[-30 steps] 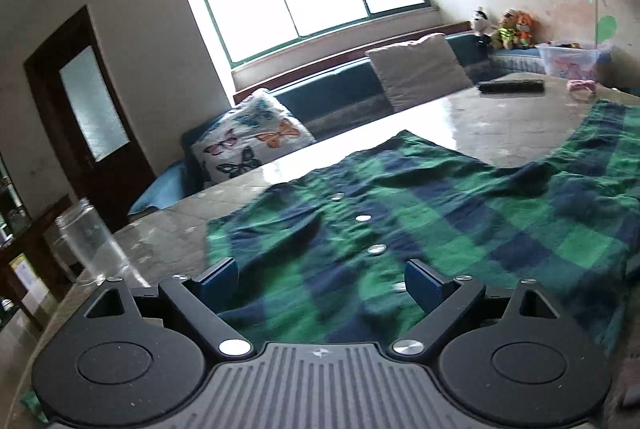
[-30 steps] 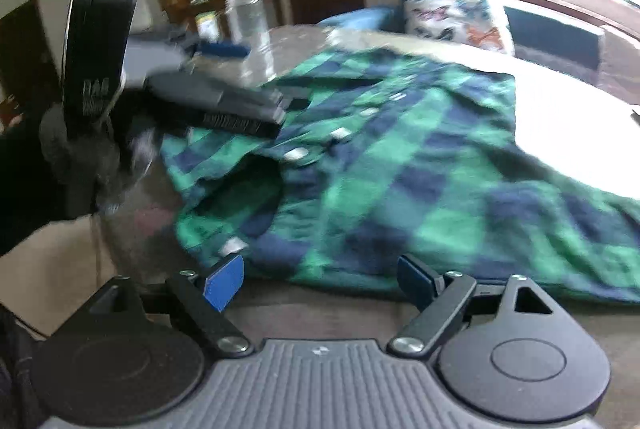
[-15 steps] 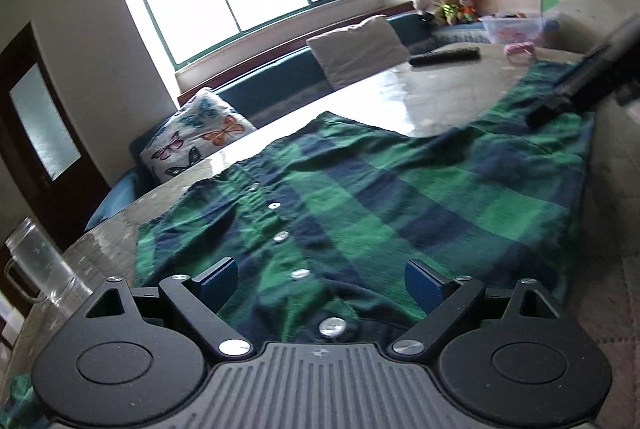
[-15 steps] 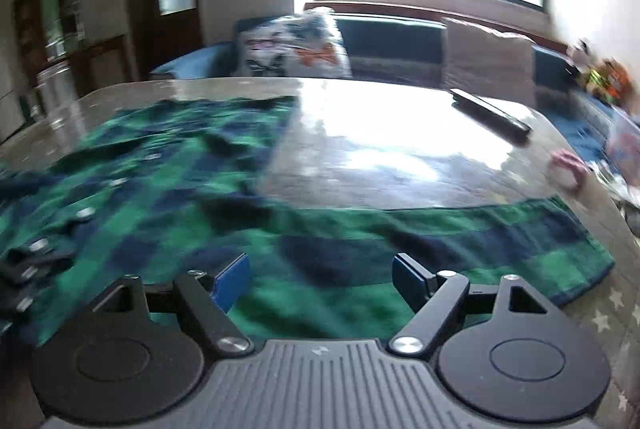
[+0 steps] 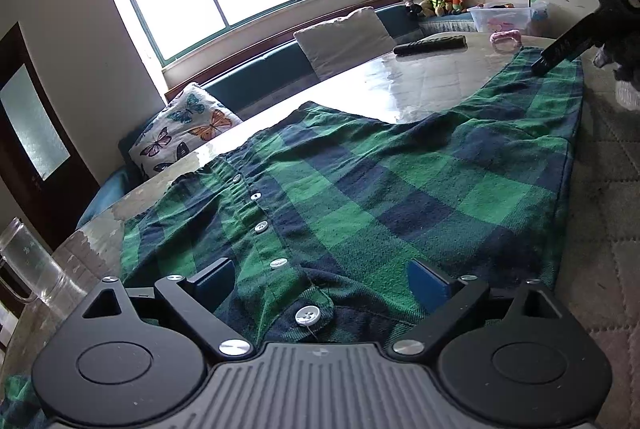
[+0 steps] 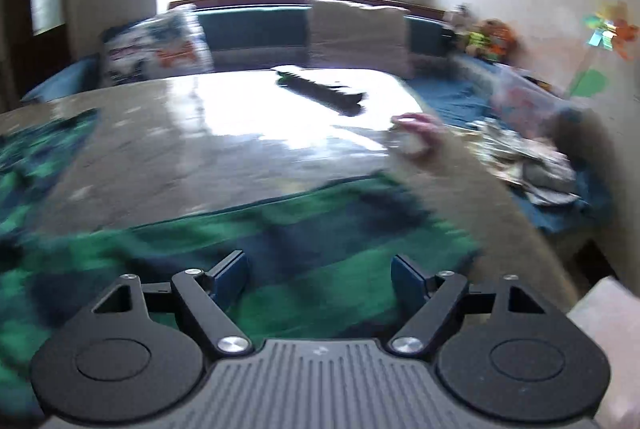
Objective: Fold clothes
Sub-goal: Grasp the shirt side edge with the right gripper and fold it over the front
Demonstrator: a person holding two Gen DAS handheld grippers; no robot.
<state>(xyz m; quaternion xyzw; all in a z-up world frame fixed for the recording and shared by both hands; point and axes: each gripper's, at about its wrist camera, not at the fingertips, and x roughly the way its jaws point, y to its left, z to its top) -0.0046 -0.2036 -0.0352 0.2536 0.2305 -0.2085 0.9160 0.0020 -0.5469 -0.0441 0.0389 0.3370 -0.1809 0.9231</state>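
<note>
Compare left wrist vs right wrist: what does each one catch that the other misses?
Left wrist only: the shirt's button placket, a clear glass mug at the table's left edge, and the right gripper seen from outside, low over the far hem.

Right wrist only: a heap of crumpled paper or cloth on the blue seat beyond the table's right edge; the frame is motion-blurred.

Both: the green plaid shirt spread on the table, the black remote, the pink object, the butterfly pillow, and each view's own fingers open over the fabric.
</note>
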